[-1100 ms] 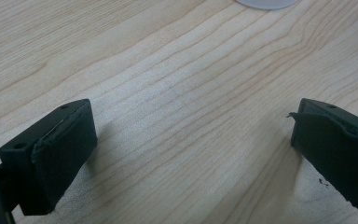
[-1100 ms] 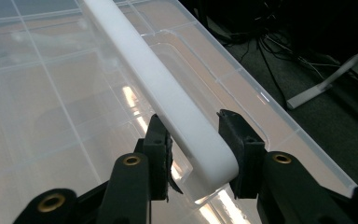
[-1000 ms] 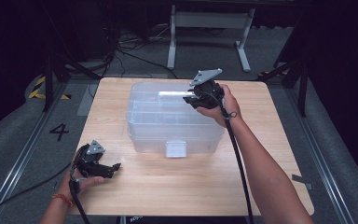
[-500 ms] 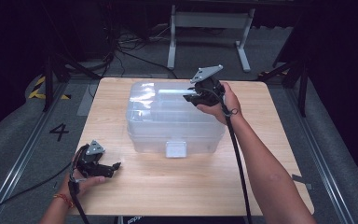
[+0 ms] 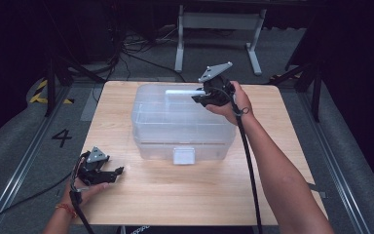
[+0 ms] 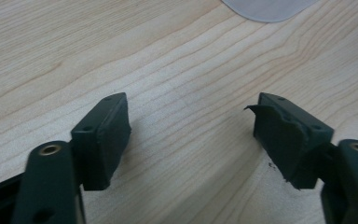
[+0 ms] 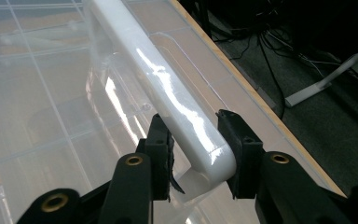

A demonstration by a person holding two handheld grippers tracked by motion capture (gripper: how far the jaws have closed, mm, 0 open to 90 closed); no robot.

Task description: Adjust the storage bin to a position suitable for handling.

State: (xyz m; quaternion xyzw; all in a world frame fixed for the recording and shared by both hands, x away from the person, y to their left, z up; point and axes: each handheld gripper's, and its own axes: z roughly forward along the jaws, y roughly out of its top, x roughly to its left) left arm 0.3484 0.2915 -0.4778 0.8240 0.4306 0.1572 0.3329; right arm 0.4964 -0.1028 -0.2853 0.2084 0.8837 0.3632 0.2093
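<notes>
Since the clear plastic storage box [image 5: 182,124] at the middle of the wooden surface [image 5: 209,190] looks light, stiff and slick, we judge its white bar handle [image 7: 168,100] the best hold. Our right tongs [image 7: 193,140] clamp it, arm outstretched; our left tongs [image 6: 191,133] rest wide, empty.

Numeral "4" on grey floor mat [image 5: 61,138].

Box [image 5: 182,124] mid-surface [image 5: 272,161]; right tongs [image 5: 205,96] on its far handle [image 5: 182,91]; left tongs [image 5: 111,174] near-left, well apart.
</notes>
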